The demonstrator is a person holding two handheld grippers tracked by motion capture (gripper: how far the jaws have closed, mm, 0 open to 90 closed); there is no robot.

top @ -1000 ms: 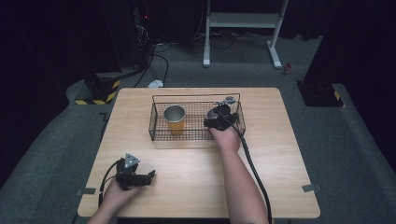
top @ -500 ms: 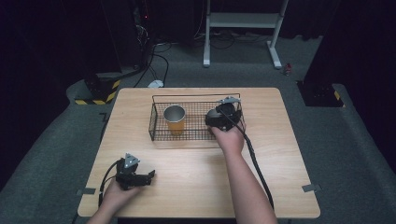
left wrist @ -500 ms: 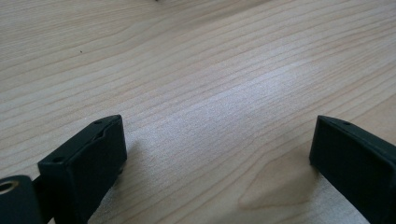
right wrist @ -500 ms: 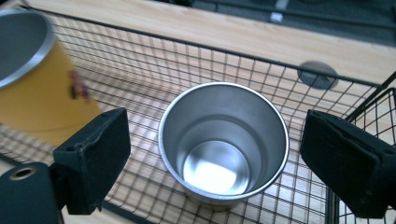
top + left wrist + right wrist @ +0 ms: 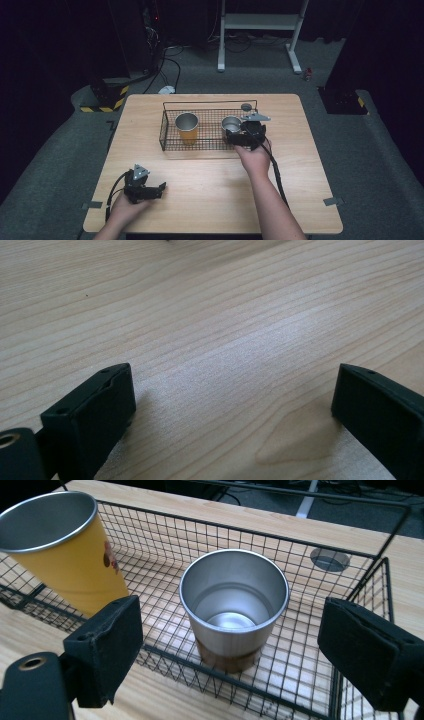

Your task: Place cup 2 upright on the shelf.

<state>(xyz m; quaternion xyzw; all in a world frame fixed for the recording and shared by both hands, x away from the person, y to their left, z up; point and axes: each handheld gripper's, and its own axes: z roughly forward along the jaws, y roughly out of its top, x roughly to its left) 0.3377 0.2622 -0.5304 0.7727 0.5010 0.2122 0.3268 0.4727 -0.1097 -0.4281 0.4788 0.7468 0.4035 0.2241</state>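
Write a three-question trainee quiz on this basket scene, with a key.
1. True or false: the silver cup stands upright inside the wire basket.
2. Which claw faces bare table: A left, B right?
3. Fill in: the cup beside the silver one is ____.

Key: 1 true; 2 A; 3 yellow.

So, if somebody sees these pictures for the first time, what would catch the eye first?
Probably the black wire basket at the far middle of the wooden table, with two metal cups standing upright in it: a yellow cup and a silver cup. The right gripper is at the silver cup with its jaws wide apart, while the left gripper, also open, rests near the table's near left corner.
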